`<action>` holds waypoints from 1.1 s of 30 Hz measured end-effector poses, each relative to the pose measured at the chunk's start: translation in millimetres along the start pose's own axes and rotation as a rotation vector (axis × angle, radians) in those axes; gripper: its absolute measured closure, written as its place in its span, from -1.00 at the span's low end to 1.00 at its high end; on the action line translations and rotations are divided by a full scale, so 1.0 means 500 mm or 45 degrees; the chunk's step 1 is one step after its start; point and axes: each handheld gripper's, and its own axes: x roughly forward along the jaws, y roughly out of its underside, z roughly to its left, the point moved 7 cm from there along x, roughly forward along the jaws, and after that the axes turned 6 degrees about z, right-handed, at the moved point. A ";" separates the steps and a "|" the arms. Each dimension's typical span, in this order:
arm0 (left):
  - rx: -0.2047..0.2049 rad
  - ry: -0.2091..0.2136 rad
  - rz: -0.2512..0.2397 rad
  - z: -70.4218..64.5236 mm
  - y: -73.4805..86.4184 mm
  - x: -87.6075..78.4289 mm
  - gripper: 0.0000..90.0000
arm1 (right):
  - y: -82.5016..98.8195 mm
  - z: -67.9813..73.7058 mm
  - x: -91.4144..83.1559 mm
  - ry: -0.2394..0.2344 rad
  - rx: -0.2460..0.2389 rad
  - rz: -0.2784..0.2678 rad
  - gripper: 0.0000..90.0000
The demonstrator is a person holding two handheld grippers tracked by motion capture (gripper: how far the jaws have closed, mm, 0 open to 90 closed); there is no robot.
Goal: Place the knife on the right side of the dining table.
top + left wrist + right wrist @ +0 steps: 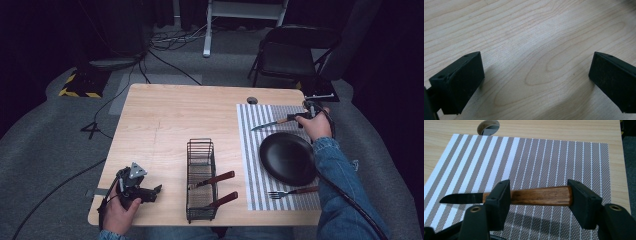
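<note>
High view: left gripper [150, 192] at near table [165, 110] edge, idle, jaws apart, nothing between. Rack [201, 180] holds two more utensils. Fork [292, 191] near side of plate [287, 158], on mat [250, 150].

Left gripper view: bare wood between spread jaws.

Right gripper view: right gripper [540, 200] jaws spread; knife [524, 195] lies between on mat, far side of plate. Judged step: knife placed, release under way. Next: lift clear without dragging handle; plate just beside.

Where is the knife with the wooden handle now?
In the high view, the knife lies on the striped placemat at the table's right, beyond the black plate, by the right tongs.
</note>
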 end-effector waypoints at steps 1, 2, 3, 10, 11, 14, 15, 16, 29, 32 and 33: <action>0.001 0.000 -0.001 0.000 0.000 0.000 -1.00 | 0.001 -0.002 0.003 0.002 0.002 0.001 -0.18; 0.001 -0.001 -0.001 0.000 0.000 0.000 -1.00 | 0.002 -0.003 0.004 0.000 0.004 0.003 -0.18; 0.001 0.000 -0.001 0.000 0.000 0.000 -1.00 | 0.003 -0.004 0.006 -0.001 0.004 0.006 -0.19; 0.000 0.000 -0.001 0.000 0.000 0.000 -1.00 | 0.009 -0.011 0.018 0.001 0.012 0.016 -0.20; 0.001 -0.001 -0.001 0.000 0.000 0.000 -1.00 | 0.010 -0.012 0.020 0.004 0.014 0.017 -0.21; 0.001 0.000 -0.001 0.000 0.000 0.000 -1.00 | 0.011 -0.015 0.025 0.006 0.012 0.021 -0.21; 0.001 0.000 -0.001 0.000 0.000 0.000 -1.00 | 0.012 -0.015 0.026 0.007 0.013 0.023 -0.21; 0.000 0.000 -0.001 0.000 0.000 0.000 -1.00 | 0.012 -0.016 0.028 0.008 0.015 0.024 -0.22; 0.001 -0.001 -0.001 0.000 0.000 0.000 -1.00 | 0.023 -0.028 0.053 0.072 -0.041 0.068 -0.15; 0.001 0.000 -0.001 0.000 0.000 0.000 -1.00 | 0.025 -0.029 0.056 0.076 -0.037 0.070 -0.15; 0.000 0.000 0.000 0.000 0.000 0.000 -1.00 | 0.025 -0.029 0.056 0.076 -0.037 0.069 -0.15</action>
